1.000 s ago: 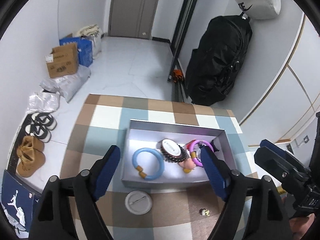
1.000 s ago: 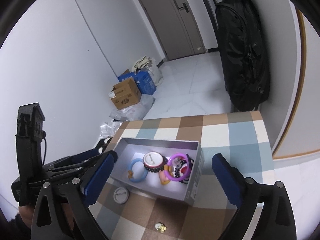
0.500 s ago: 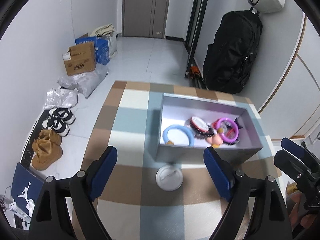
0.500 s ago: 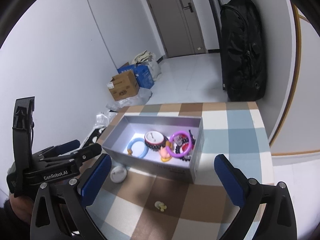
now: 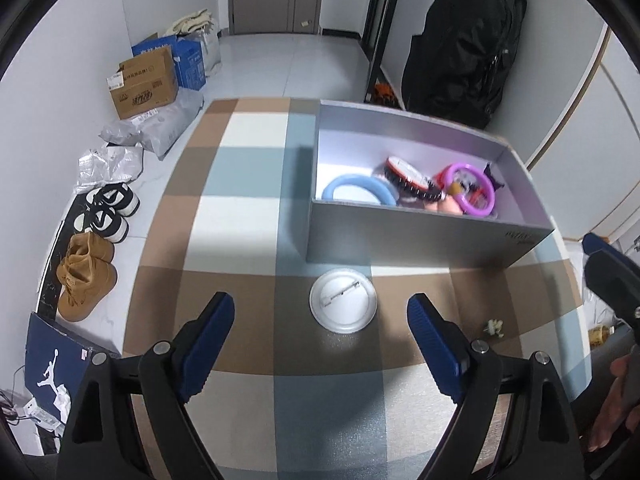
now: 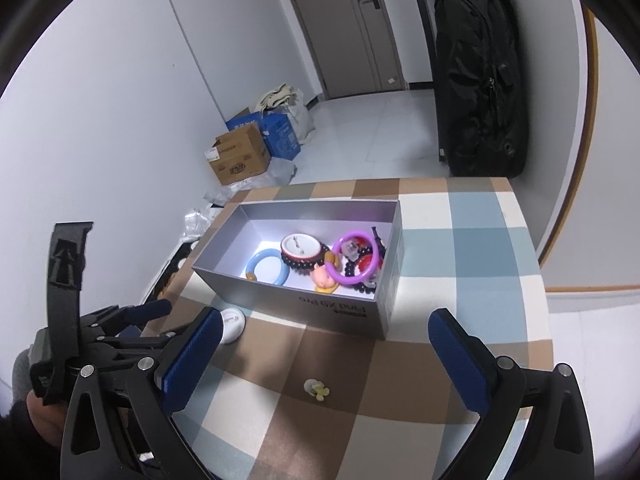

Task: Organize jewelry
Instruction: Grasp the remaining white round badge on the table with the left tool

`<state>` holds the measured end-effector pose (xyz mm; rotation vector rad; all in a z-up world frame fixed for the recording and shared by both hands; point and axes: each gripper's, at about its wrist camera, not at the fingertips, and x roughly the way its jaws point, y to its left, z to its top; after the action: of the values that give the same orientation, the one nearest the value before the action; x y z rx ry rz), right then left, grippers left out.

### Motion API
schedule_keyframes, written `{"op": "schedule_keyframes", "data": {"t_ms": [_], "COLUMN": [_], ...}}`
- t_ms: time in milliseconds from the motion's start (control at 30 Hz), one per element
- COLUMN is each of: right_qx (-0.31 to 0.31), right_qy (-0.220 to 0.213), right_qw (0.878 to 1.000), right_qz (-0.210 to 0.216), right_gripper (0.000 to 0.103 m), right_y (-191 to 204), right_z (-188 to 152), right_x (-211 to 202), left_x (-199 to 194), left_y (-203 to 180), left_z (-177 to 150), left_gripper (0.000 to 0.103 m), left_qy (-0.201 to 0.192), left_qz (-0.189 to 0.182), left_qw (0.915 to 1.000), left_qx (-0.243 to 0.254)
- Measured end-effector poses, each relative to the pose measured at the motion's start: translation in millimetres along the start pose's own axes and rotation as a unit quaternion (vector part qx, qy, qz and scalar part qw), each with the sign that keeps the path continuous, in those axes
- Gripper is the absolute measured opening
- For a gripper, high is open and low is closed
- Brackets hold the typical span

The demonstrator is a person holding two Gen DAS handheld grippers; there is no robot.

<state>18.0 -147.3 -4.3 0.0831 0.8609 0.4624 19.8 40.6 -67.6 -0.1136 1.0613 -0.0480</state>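
Observation:
A grey open box [image 5: 420,236] [image 6: 292,292] stands on the checked table. In it lie a blue ring [image 5: 356,192] [image 6: 266,266], a round bead-rimmed piece [image 5: 408,178] [image 6: 302,250], a purple ring [image 5: 470,192] [image 6: 354,258] and dark beads. A white round badge [image 5: 343,306] [image 6: 233,322] lies on the table in front of the box. A small yellow flower piece [image 5: 494,327] [image 6: 316,389] lies to its right. My left gripper [image 5: 320,340] is open and empty, just short of the badge. My right gripper [image 6: 320,356] is open and empty above the flower piece.
The checked table [image 5: 240,216] ends at the left, over a floor with shoes [image 5: 106,212], boots [image 5: 84,276] and cardboard boxes [image 5: 144,82]. A black bag [image 5: 464,44] [image 6: 480,80] hangs at the far right wall. The right gripper shows at the left wrist view's right edge [image 5: 612,276].
Both grippers have drawn back and lower toward the near table edge. The box has slid up and to the right in the left wrist view. The badge now lies between the left fingers.

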Motion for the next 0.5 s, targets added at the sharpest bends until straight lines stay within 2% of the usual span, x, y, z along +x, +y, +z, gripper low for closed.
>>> {"op": "schedule_keyframes", "data": {"t_ms": [200,367,400,500], "right_qx": [0.009,0.016,0.016,0.017], "right_qy": [0.009,0.012,0.012,0.014], "right_qw": [1.0,1.0,1.0,1.0], "right_qz": [0.003,0.006,0.007,0.008], "right_gripper": [0.103,0.103,0.103,0.103], "right_y": [-4,-7,-8,-10], "right_z": [-1,-2,-2,-2], "right_x": [1,1,1,1], "left_x": [14,12,12,14], "left_y": [-5,-10,-11,-13], "left_z": [-2,-1,-1,-1], "left_gripper": [0.085,0.085,0.083,0.065], "left_qy": [0.029,0.02,0.018,0.026], "left_qz": [0.006,0.017,0.016,0.001], "left_qw": [0.9996,0.9996,0.9996,0.9996], "left_qx": [0.002,0.014,0.012,0.01]}}
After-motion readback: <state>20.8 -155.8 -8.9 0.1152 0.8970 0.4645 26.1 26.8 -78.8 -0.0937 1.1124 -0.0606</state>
